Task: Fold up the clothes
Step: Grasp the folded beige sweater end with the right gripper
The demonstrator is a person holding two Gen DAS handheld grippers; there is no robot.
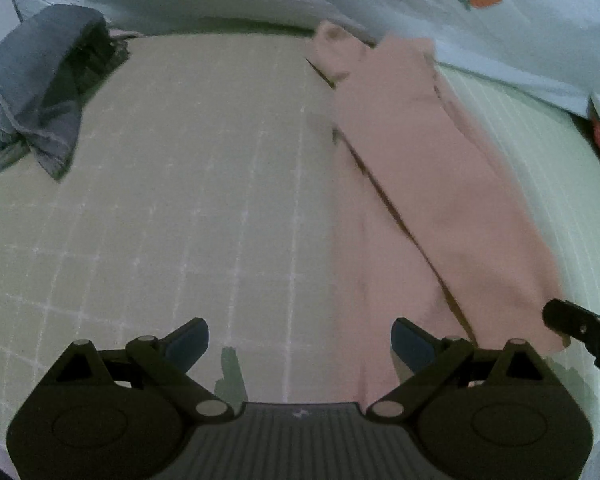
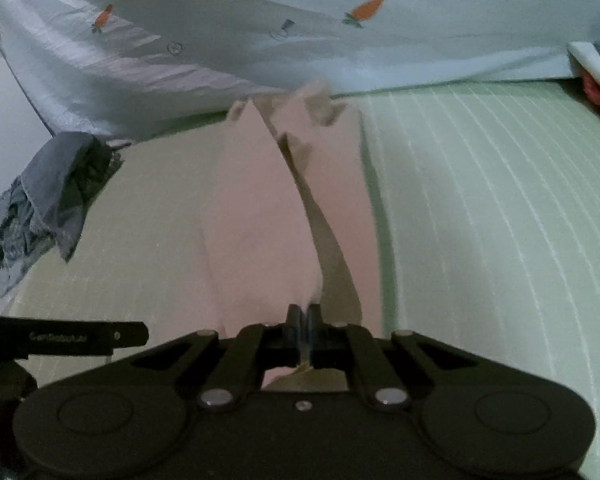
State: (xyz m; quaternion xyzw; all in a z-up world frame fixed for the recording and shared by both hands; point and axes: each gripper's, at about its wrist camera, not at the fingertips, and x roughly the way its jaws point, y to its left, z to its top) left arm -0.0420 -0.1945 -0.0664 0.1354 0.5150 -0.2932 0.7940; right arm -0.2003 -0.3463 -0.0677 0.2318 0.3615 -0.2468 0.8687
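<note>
A long pink garment lies stretched on the pale green mat, partly doubled over lengthwise. My left gripper is open and empty, hovering over the mat just left of the garment's near end. My right gripper is shut on the pink garment at its near edge and lifts that end, so the cloth runs away from the jaws toward the far side. The right gripper's tip shows in the left wrist view at the garment's near right corner.
A crumpled grey garment lies at the mat's far left; it also shows in the right wrist view. A pale sheet with carrot prints bunches along the far edge. A red and white item sits at the far right.
</note>
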